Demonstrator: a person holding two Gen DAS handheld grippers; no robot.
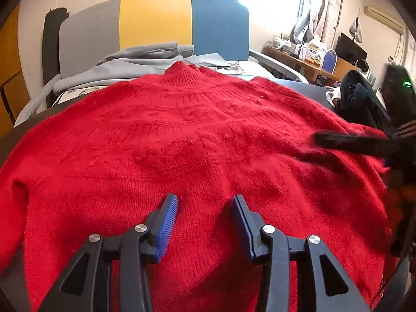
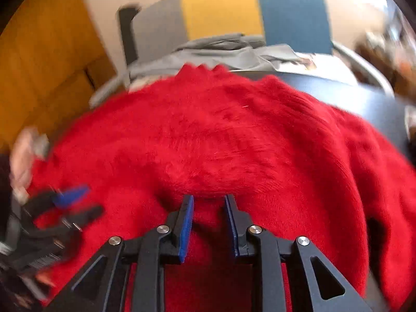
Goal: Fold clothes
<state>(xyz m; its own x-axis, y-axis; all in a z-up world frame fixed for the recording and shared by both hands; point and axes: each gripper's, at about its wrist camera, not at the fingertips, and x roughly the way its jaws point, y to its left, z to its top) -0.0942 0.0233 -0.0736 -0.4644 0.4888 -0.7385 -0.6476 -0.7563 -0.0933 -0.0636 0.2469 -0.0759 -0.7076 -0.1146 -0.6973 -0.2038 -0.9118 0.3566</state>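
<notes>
Red sweater (image 1: 197, 140) being spread on the dark surface (image 2: 369, 98).
Left tongs (image 1: 205, 205) are being held open, empty; right tongs (image 2: 209, 205), blurred, seemingly pinching a sweater fold.

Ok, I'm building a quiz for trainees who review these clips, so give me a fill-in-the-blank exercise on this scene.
1. The sweater spread on the table is ____ in colour.
2. Beyond the sweater's collar lies a crumpled ____ garment.
3. The headboard behind has grey, ____ and blue panels.
4. The pads on the left claw are ____ in colour.

Missing words: red; grey; yellow; blue
</notes>
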